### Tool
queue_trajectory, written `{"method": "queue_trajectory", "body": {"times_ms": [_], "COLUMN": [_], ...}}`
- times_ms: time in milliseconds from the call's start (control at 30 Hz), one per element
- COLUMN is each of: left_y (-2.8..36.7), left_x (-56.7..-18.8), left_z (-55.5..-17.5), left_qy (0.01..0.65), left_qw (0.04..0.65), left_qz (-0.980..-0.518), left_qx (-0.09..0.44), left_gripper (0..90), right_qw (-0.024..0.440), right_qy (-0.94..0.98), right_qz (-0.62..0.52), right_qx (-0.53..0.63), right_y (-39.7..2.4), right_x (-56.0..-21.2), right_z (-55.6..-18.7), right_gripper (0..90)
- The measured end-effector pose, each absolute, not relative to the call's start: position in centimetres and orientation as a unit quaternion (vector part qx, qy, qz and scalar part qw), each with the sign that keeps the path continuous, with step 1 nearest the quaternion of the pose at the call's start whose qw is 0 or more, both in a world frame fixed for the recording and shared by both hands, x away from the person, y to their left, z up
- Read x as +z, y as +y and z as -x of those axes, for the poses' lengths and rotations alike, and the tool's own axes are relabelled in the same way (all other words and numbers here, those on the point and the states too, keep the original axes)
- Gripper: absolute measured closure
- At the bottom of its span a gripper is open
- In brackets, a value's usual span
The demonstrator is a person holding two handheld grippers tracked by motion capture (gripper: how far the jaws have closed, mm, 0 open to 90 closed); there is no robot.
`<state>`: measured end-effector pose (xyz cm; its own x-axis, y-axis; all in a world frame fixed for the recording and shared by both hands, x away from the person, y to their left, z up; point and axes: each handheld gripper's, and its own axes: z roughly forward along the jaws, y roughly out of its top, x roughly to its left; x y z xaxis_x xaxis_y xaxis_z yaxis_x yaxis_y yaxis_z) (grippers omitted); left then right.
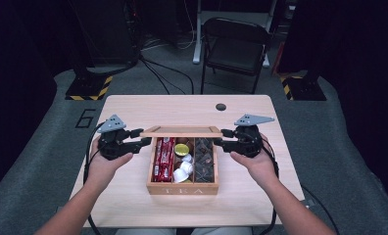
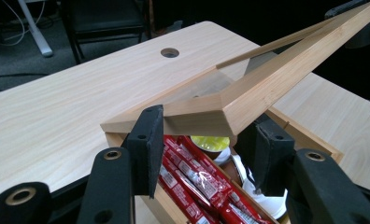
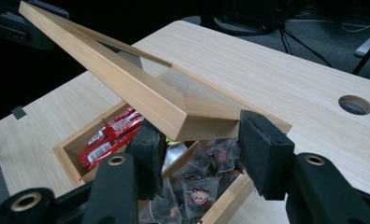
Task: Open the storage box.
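A wooden tea box (image 1: 182,188) stands mid-table, its glass-paned lid (image 1: 181,131) raised and tilted over the back edge. My left gripper (image 1: 144,143) is at the lid's left end and my right gripper (image 1: 220,138) at its right end. In the left gripper view the lid's end corner (image 2: 206,114) sits between the pads of that gripper (image 2: 202,140), and the left pad lies against it. The right gripper view shows the lid's other end (image 3: 206,119) between the pads of the right gripper (image 3: 199,140). Inside lie red sachets (image 1: 165,159), white pods (image 1: 183,166) and dark tea bags (image 1: 204,159).
The light wooden table (image 1: 133,200) has a round cable hole (image 1: 221,106) behind the box. A black folding chair (image 1: 236,44) stands beyond the far edge, with cables on the floor. Bare tabletop lies to either side of the box.
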<state>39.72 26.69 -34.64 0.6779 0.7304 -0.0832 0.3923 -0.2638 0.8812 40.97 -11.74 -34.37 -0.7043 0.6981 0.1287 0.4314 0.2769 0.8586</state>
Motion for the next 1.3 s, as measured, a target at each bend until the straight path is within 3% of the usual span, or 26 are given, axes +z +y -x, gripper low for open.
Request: {"method": "queue_trajectory", "body": {"times_ms": [933,1300], "left_y": [26.5,26.0], "left_x": [-32.3,-32.8], "left_z": [-43.6,-45.1], "left_qy": [0.358,0.372], "left_qw": [0.509,0.504], "left_qz": [-0.759,-0.755], "left_qx": [0.192,0.195], "left_gripper": [49.1,49.2], "right_qw": [0.154,0.171], "right_qy": [0.759,0.770], "right_qz": [-0.389,-0.392], "right_qx": [0.499,0.474], "right_y": [-11.0,-10.2], "right_x": [-32.5,-33.3], "right_z": [-45.1,-46.6], "right_gripper": [51.6,50.7]}}
